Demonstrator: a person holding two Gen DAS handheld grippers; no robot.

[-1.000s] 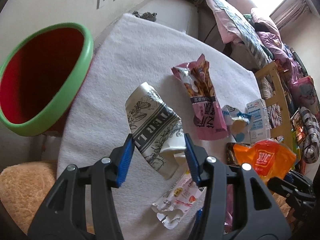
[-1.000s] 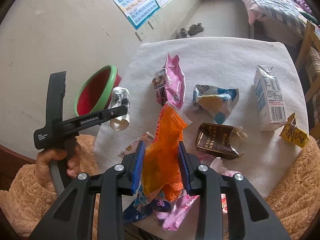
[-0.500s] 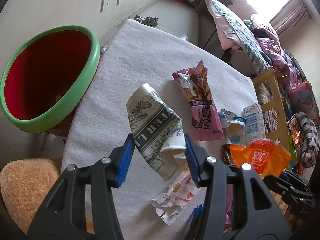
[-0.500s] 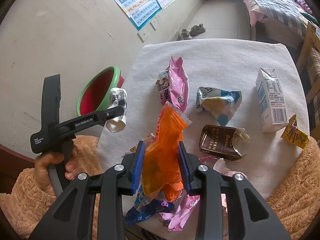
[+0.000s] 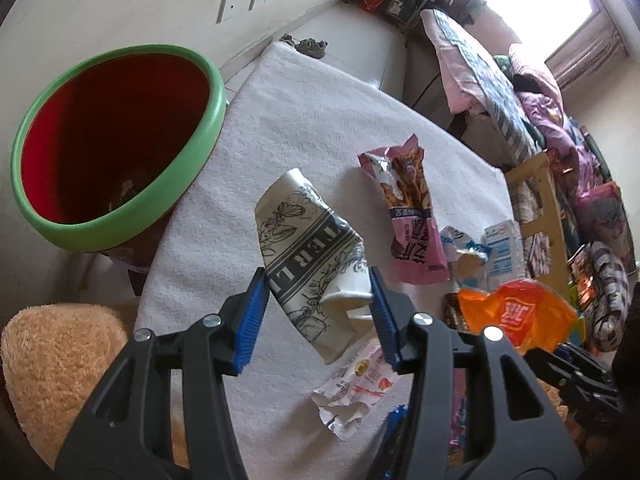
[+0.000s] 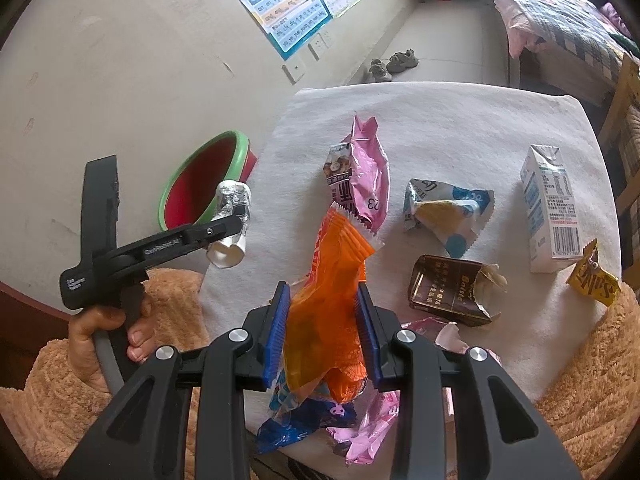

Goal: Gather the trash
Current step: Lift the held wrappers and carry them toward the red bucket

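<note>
We see red bin with green rim point(image 5: 120, 140) far left, off bench point(image 5: 320, 120) edge. Our left hand-held gripper point(image 5: 316, 308) squeezes crushed paper cup point(image 5: 308, 240), up in air; cup's long side leans toward bin. Left one nearest bin. Our right hand-held gripper point(image 6: 322, 320) squeezes orange wrapper point(image 6: 332, 292), further right.

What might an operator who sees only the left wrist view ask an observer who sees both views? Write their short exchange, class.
Operator: My left tongs grip the paper cup. Is the orange bag really held?
Observer: Yes, the right tongs are shut on the orange bag.
Operator: Is any trash hidden from me past the milk carton?
Observer: A yellow packet lies just beside the milk carton.
</note>
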